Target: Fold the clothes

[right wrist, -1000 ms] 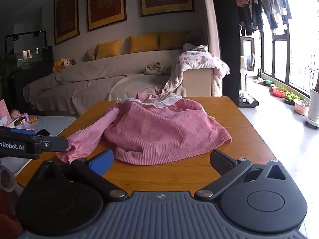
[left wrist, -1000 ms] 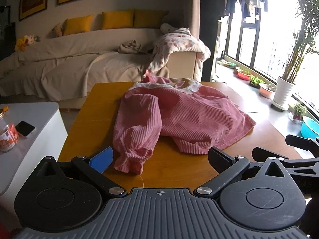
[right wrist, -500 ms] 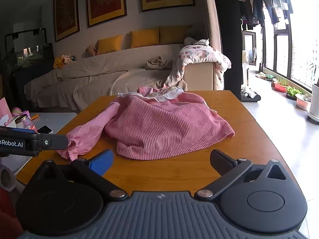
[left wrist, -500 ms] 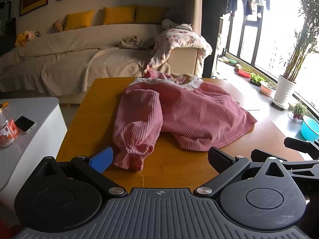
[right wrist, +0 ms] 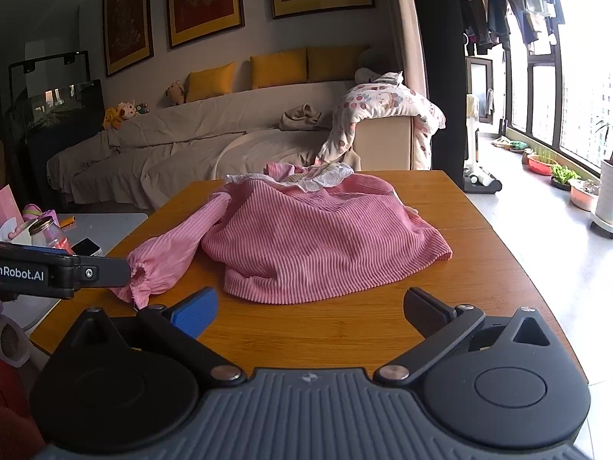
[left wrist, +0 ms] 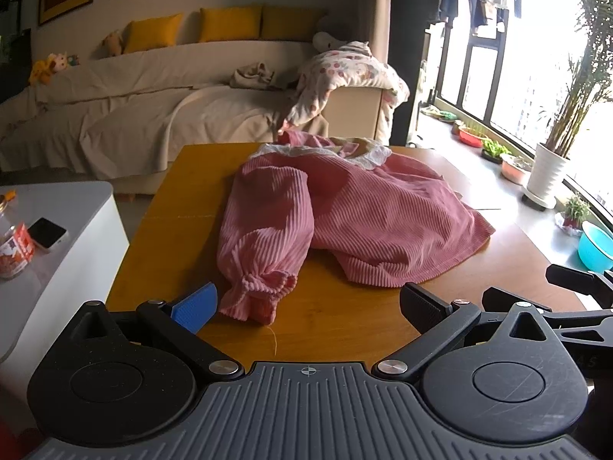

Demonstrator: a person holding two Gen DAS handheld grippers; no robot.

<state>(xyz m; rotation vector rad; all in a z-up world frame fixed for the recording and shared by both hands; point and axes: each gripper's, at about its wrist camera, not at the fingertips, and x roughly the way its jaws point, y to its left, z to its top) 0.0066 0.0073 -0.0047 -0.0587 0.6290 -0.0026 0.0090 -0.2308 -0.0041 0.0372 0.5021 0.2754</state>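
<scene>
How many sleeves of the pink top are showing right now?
1. The one sleeve lies on the wooden table, its cuff toward the left hand-held gripper. The other may be hidden under the body.

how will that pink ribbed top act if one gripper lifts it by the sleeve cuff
The pink ribbed top lies rumpled on the wooden table, so it is probably floppy and would drape and trail. Its sleeve cuff is gathered and thick, likely easy to pinch. The corded fabric probably won't slip.

Left gripper [left wrist: 306,303], jaws spread wide, nothing held, right gripper [right wrist: 310,303], jaws likewise spread and empty (each gripper's side edges into the other's view), both level, side by side.
</scene>
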